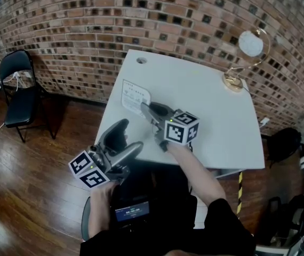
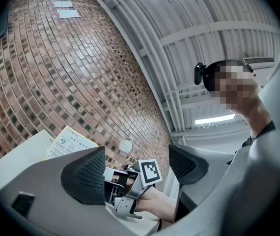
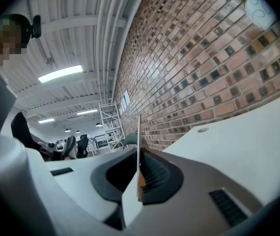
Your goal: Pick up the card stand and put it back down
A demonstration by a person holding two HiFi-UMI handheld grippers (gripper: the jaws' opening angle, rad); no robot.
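Note:
The card stand [image 1: 134,96], a white printed card in an upright holder, is at the left edge of the white table [image 1: 216,121]. My right gripper [image 1: 145,109] reaches to it from the right and is shut on it. In the right gripper view the card stand [image 3: 139,146] shows edge-on as a thin sheet pinched between the dark pads of the right gripper [image 3: 139,173]. Whether its base touches the table I cannot tell. My left gripper [image 1: 129,136] hangs open and empty below the table's near-left corner. In its own view the left gripper [image 2: 136,156] points at the card stand [image 2: 69,142].
A lamp [image 1: 246,57] with a white globe and gold ring stands at the table's far right. A cable hole [image 1: 141,60] is at the far left corner. A black folding chair [image 1: 18,89] stands on the wood floor to the left, by the brick wall.

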